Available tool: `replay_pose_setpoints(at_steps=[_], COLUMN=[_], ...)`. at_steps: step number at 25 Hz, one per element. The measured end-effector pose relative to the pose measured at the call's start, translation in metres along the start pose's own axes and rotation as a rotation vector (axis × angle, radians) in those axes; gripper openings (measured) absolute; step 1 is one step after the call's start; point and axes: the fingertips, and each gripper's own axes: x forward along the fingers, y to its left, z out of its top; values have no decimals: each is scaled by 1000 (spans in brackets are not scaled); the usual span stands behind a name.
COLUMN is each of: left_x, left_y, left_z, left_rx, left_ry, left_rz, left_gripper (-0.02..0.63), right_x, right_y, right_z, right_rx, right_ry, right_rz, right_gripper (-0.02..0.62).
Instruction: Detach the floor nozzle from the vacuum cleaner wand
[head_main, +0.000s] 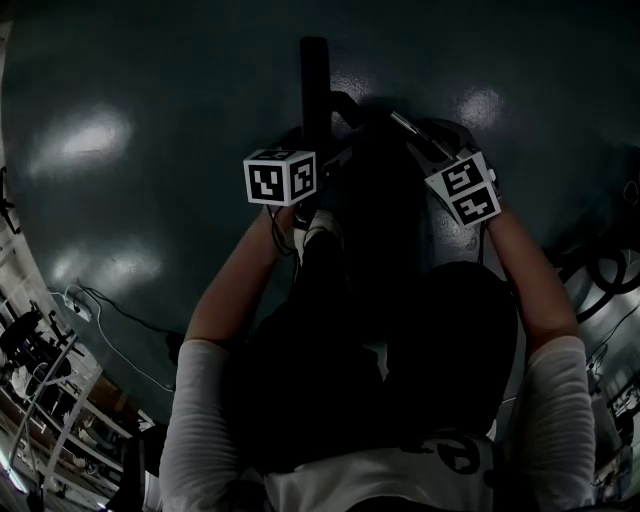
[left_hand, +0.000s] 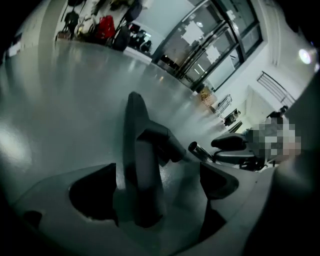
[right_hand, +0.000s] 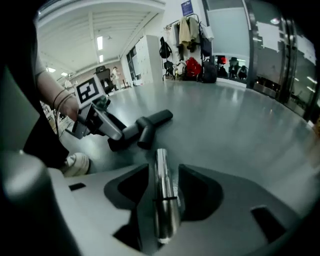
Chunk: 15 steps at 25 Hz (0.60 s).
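Note:
The dark floor nozzle (head_main: 316, 85) lies on the grey floor, apart from the wand. Its neck (left_hand: 142, 165) runs up between the jaws of my left gripper (left_hand: 157, 170), which stand wide, and no pad presses on it. The shiny metal wand (right_hand: 162, 195) lies between the jaws of my right gripper (right_hand: 163, 170), which are shut on it, and its free end is off the floor. Seen from the right gripper view, the nozzle (right_hand: 147, 125) sits in front of the left gripper (right_hand: 97, 122). The head view is dark; the wand (head_main: 408, 128) shows ahead of the right cube.
A white shoe (right_hand: 75, 162) stands beside the nozzle. Thin cables (head_main: 110, 310) trail over the floor at the left and looped ones (head_main: 600, 275) at the right. A coat rack (right_hand: 192, 35) and glass doors (left_hand: 210, 45) stand far off.

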Motion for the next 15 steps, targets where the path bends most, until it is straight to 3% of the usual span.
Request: replay_pose_setpoints(at_steps=[3, 6, 9, 12, 15], left_x=[-13, -20, -35, -46, -64], left_y=[3, 2, 6, 8, -5], left_z=[9, 14, 30, 37, 40], left_rx=[83, 73, 64, 117, 186], left_ry=[-74, -96, -156, -163, -132], left_rz=[37, 32, 90, 153, 169], left_gripper=[508, 466, 210, 5, 5], right_x=[-10, -10, -11, -19, -36], right_y=[4, 11, 7, -2, 0], right_z=[12, 14, 22, 32, 42], right_rx=[14, 49, 87, 107, 167], right_ry=[-41, -9, -16, -30, -30], right_rz=[14, 55, 32, -44, -53], right_gripper=[183, 183, 162, 6, 3])
